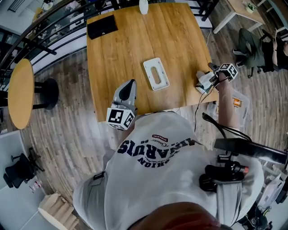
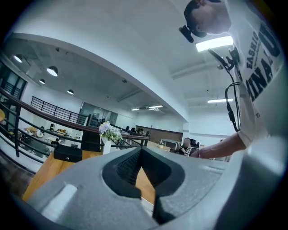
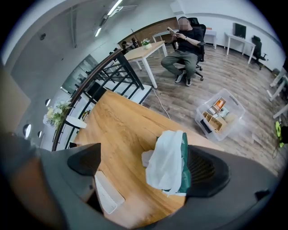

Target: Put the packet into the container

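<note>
The white-and-green packet (image 3: 170,162) rests against the right-hand pad of my right gripper (image 3: 144,167). That gripper's jaws stand wide apart, with a clear gap between the packet and the other pad. In the head view this gripper (image 1: 202,81) is at the table's right front edge, with the packet (image 1: 200,83) beside it. The container (image 1: 156,73) is a shallow white rectangular tray in the middle of the wooden table, also at the lower left of the right gripper view (image 3: 107,194). My left gripper (image 1: 129,86) is held over the table's front edge, shut and holding nothing.
A black box (image 1: 102,26) and a white vase (image 1: 143,6) stand at the table's (image 1: 117,54) far end. A round side table (image 1: 20,92) is on the left. A clear plastic bin (image 3: 220,112) stands on the floor to the right, and a person (image 3: 186,40) sits beyond it.
</note>
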Available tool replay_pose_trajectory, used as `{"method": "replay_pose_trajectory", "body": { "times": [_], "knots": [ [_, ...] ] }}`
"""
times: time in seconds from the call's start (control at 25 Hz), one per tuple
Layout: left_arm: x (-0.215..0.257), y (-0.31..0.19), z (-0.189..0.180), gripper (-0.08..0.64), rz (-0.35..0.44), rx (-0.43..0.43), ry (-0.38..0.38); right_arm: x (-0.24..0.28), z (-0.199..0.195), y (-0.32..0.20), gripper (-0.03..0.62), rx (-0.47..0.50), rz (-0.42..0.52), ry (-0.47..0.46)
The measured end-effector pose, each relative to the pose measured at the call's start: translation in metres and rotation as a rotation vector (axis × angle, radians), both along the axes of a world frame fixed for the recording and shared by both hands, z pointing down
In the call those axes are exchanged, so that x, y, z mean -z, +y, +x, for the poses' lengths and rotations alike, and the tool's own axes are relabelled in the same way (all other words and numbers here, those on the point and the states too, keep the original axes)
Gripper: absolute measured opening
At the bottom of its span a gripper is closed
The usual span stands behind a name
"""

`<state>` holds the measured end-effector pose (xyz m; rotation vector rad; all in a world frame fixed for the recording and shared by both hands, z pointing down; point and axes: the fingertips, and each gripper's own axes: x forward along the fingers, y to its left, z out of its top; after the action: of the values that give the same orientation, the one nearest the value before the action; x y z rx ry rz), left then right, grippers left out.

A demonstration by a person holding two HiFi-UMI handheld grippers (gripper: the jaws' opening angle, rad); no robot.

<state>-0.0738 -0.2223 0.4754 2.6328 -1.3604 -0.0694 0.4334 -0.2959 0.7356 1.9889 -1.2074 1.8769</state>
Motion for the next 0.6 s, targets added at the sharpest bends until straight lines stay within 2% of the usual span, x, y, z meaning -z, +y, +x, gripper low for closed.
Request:
{"method": "replay_pose_trajectory", "body": {
  "times": [0.28,0.6],
  "knots": [
    [-0.002,0.001,-0.004,-0.003,-0.014,0.01,-0.016,-0.049,0.003,0.009,0.588,-0.011,-0.121,-0.001],
    [-0.009,-0.007,-0.001,-0.003,-0.026,0.029,-0.041,-0.1,0.009,0.009,0.588,-0.021,-0.219,-0.054]
  ]
}}
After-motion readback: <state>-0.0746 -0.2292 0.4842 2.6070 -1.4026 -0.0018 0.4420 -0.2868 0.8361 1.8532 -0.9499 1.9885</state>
